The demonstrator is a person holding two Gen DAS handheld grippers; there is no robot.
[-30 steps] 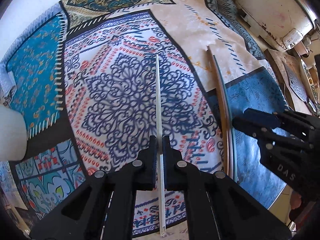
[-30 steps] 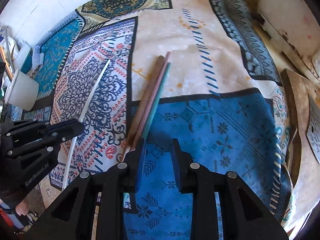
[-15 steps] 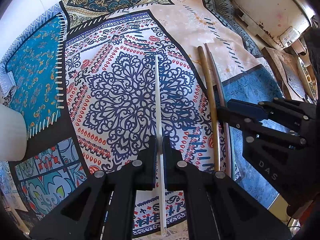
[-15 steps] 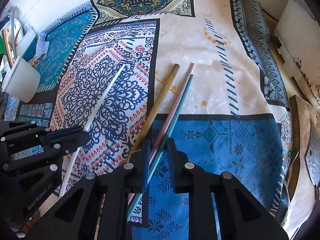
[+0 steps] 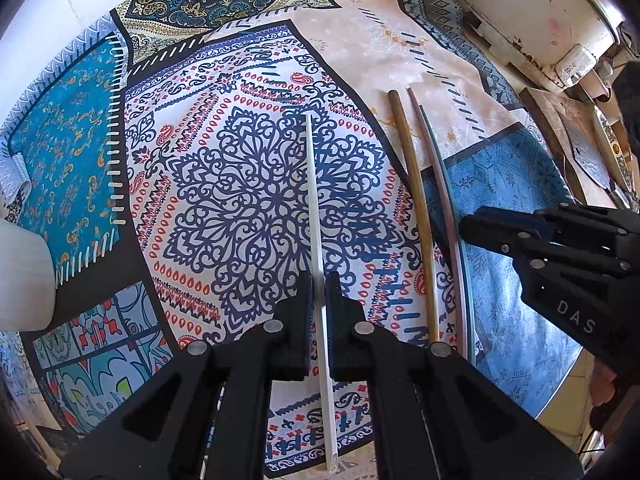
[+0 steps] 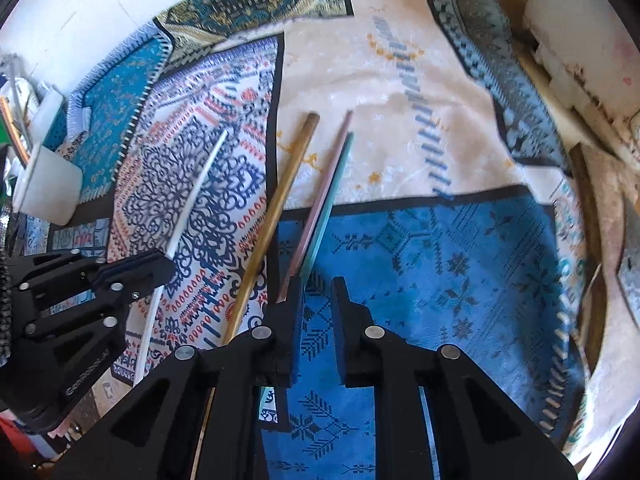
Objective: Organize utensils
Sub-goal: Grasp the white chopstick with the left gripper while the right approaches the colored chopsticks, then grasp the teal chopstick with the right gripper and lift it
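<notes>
A long white stick (image 5: pixel 314 200) lies on the patterned cloth and runs between the fingers of my left gripper (image 5: pixel 319 282), which is shut on it. It also shows in the right wrist view (image 6: pixel 188 216). To its right lie a brown stick (image 5: pixel 414 200), a pink stick (image 5: pixel 434 168) and a teal stick (image 5: pixel 460 248). In the right wrist view the brown stick (image 6: pixel 276 208), pink stick (image 6: pixel 324 196) and teal stick (image 6: pixel 334 196) lie just left of my right gripper (image 6: pixel 316 292), which is open and empty over the blue patch.
A white cup (image 6: pixel 48 188) holding several utensils stands at the far left, also at the left edge of the left wrist view (image 5: pixel 20 276). A worn white appliance (image 5: pixel 532 12) and wooden boards (image 5: pixel 576 136) sit at the right. The table's rim (image 5: pixel 560 392) is near.
My right gripper had closed around the pink and teal sticks; now it is open and has shifted right, off them. The brown stick has rolled apart from them. My left gripper has not moved.
</notes>
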